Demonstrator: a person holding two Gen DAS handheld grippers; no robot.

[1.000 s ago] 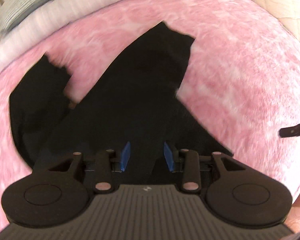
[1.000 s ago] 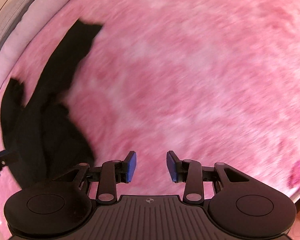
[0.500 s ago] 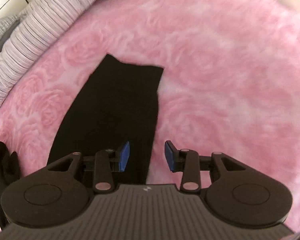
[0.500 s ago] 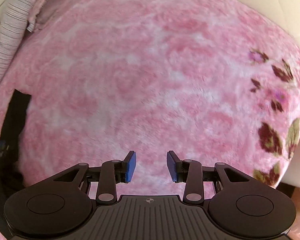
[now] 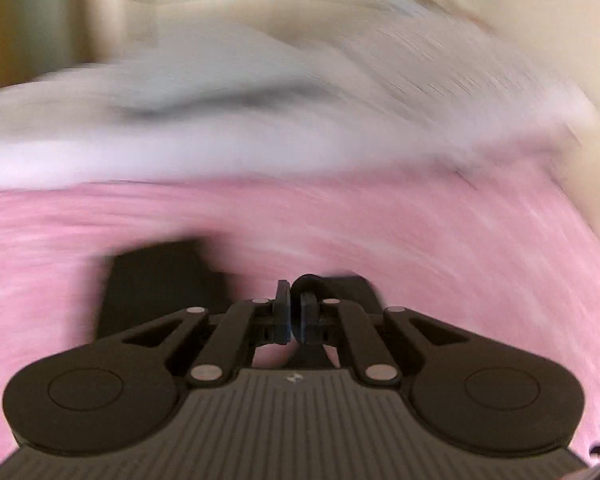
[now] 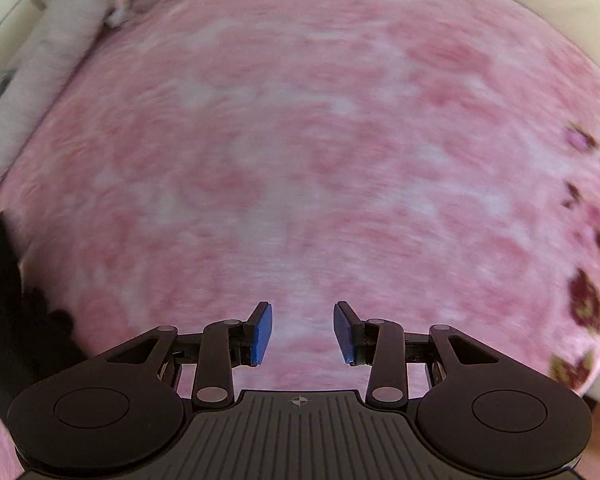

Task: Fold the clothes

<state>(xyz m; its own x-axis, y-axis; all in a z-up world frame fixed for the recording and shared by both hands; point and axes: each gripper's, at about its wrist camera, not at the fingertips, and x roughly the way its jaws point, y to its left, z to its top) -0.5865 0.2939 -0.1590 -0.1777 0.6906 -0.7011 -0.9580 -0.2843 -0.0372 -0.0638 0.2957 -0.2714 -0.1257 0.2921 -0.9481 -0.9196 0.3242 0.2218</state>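
While the left gripper point(image 5: 295, 316) is clenched on a fold of the black garment point(image 5: 156, 280), the cloth is pinched at one edge, probably so that part can be lifted and carried over the rest. One black garment is visible, lying on the pink blanket point(image 5: 440, 240); blur hides its exact shape. One pale bundle of bedding point(image 5: 220, 120) lies beyond. Two grippers are in use: the right gripper point(image 6: 302, 332) is released, holds nothing, and hangs over bare blanket with the garment at its left edge
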